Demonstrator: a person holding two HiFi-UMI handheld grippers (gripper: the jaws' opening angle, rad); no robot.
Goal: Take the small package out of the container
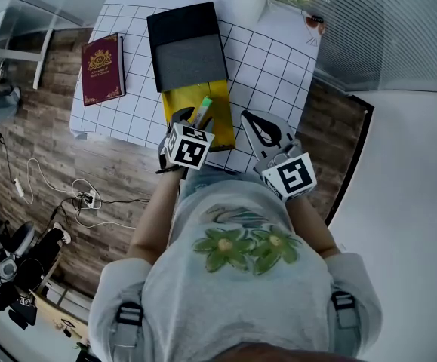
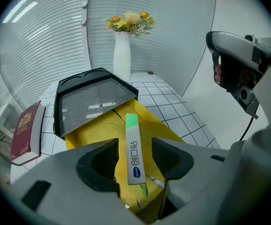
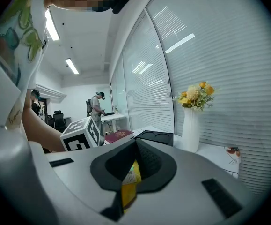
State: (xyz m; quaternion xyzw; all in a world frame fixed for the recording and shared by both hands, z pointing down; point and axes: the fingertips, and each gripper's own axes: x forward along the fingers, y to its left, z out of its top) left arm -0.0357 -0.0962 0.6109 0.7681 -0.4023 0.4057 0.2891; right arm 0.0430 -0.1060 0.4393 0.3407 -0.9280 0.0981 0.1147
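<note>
Pulling the small package (image 2: 133,149) out of the yellow bag (image 2: 156,125), nearly free.

The left gripper (image 1: 194,121) looks pinched on the package, a white strip with a green end. Most of the strip's length stands clear of the bag, and only its near end sits at the bag's mouth. The right gripper (image 1: 252,127) is clamped on the bag's near edge, steadying it on the checked table (image 1: 271,66). The bag's far end lies under a black tray (image 1: 186,47). By my reading the draw is almost done: what remains is lifting the last bit out of the mouth and setting the package down apart from the bag.
</note>
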